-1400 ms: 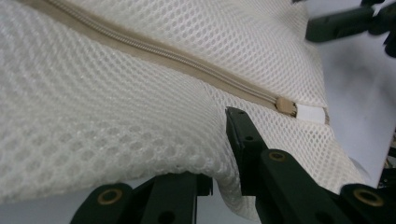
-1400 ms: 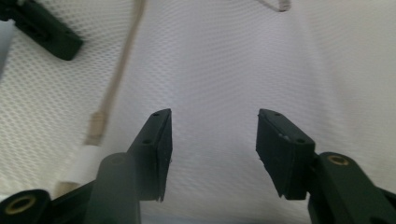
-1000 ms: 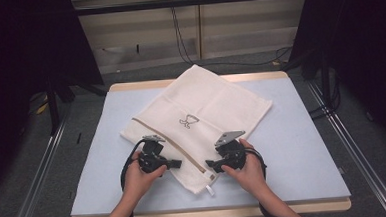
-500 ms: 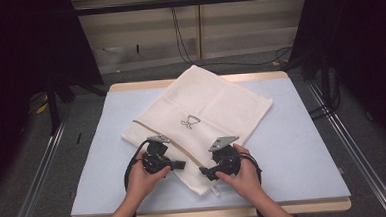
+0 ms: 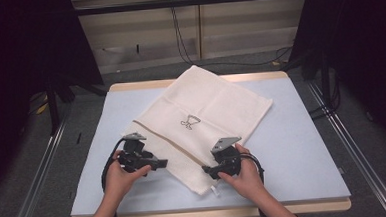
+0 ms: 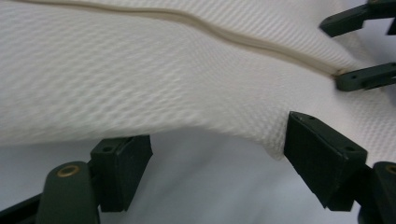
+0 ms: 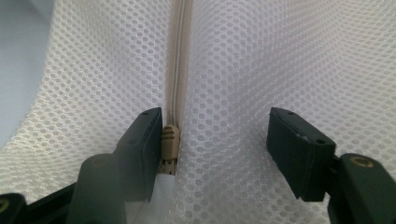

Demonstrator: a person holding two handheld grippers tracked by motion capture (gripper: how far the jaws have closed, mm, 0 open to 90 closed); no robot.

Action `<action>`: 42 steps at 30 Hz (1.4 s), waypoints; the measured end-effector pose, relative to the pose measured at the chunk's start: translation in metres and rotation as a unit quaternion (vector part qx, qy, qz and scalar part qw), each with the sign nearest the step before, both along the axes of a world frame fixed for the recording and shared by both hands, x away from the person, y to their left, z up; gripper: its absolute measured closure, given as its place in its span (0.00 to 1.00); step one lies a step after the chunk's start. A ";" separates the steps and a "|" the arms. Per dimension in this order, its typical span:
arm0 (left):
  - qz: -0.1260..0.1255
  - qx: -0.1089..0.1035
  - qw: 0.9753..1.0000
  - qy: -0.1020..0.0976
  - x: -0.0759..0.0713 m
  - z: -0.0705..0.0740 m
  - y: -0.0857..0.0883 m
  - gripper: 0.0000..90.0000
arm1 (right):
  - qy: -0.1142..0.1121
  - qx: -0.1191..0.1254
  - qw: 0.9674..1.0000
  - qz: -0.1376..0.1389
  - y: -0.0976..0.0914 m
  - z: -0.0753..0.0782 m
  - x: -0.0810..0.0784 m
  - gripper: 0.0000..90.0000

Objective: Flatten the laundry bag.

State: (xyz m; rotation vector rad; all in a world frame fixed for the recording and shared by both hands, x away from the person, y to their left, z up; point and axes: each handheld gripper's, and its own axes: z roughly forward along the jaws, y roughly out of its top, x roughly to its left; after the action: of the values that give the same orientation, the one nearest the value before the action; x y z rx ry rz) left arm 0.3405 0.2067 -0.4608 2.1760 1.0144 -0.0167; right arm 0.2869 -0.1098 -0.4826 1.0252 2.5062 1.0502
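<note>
While the cream mesh zip bag [image 5: 202,123] lies diagonally across the pale blue table mat [image 5: 308,152], I hold both tools at its near end. My left gripper [image 6: 219,154] has just been opening; its jaws stand apart, clear of the bag's near edge. My right gripper [image 7: 210,149] has just been closing a little, yet gapes, one jaw beside the beige zip slider [image 7: 169,140].

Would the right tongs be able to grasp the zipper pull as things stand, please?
Probably yes: the right tongs stand open, the zipper pull lies beside one jaw, nothing covering it.
</note>
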 end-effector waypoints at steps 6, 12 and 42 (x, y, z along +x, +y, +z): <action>0.047 0.014 0.999 -0.020 0.006 0.003 0.032 0.19 | 0.002 0.003 1.000 -0.004 -0.004 0.000 0.001 0.46; 0.081 0.018 0.996 -0.018 0.012 0.004 0.061 0.17 | -0.001 0.004 1.000 -0.008 -0.007 0.000 0.001 0.47; 0.036 0.066 0.995 -0.067 0.065 -0.012 0.045 0.58 | -0.002 0.007 1.000 0.018 -0.028 0.000 -0.001 0.46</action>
State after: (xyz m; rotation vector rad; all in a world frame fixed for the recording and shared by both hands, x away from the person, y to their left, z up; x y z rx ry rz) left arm 0.4057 0.2515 -0.4726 2.2250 1.0412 0.2325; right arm 0.2854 -0.1377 -0.4821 0.9841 2.5274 1.0795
